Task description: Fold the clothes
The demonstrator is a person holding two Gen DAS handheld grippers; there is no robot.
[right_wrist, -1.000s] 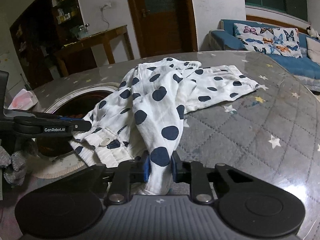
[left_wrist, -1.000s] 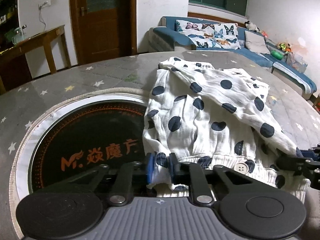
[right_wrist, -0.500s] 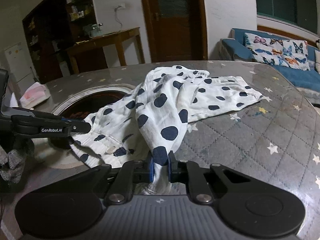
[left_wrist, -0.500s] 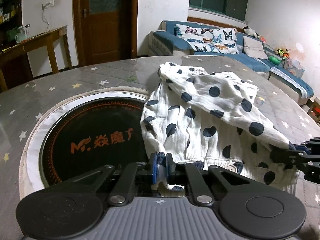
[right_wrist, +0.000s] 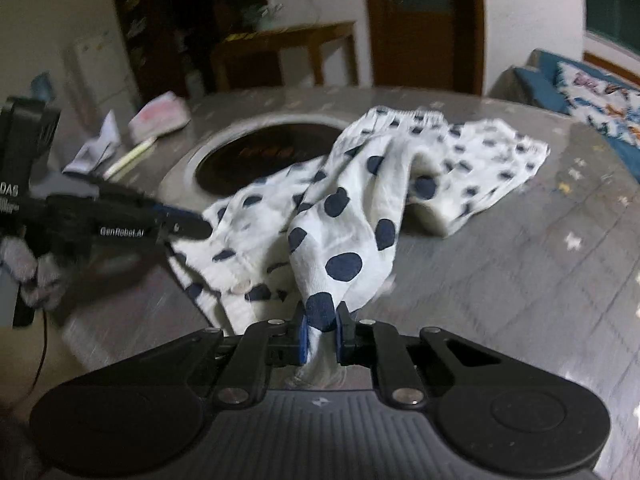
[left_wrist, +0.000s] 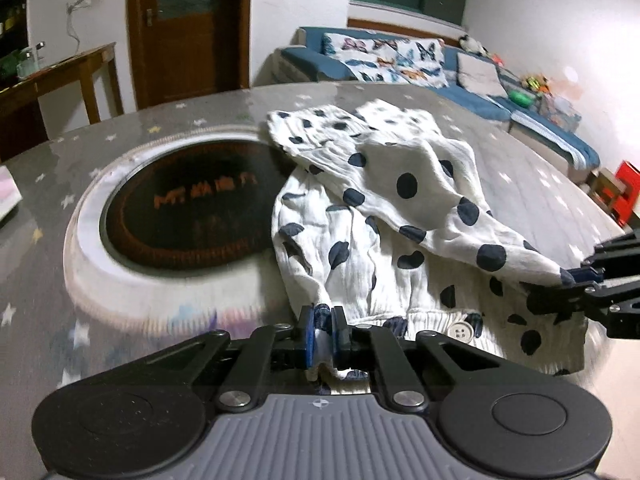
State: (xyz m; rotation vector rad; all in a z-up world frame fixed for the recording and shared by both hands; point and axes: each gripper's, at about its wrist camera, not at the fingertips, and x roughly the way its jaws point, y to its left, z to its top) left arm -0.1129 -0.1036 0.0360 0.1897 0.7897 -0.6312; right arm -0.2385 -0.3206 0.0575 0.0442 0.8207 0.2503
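Note:
A white garment with dark blue dots (left_wrist: 400, 216) lies crumpled on the grey star-patterned table (left_wrist: 520, 184). My left gripper (left_wrist: 323, 336) is shut on its ribbed waistband edge, close to a white button (left_wrist: 460, 332). My right gripper (right_wrist: 323, 332) pinches a raised fold of the garment (right_wrist: 360, 208); its jaws are opening slightly while the cloth stays between the pads. Each gripper shows in the other's view: the right gripper (left_wrist: 576, 280) at the right edge, the left gripper (right_wrist: 192, 226) at the left.
A round black inset with orange lettering (left_wrist: 188, 208) sits in the table beside the garment. Tissue packets (right_wrist: 160, 118) and a pen (right_wrist: 128, 158) lie far left. A blue sofa (left_wrist: 400, 52), a wooden side table (left_wrist: 72, 64) and a red box (left_wrist: 626, 196) stand beyond the table.
Both grippers have pulled back across the table, dragging the garment along and off the black inset. The right wrist view has rolled and swung left. Both views are now motion-blurred.

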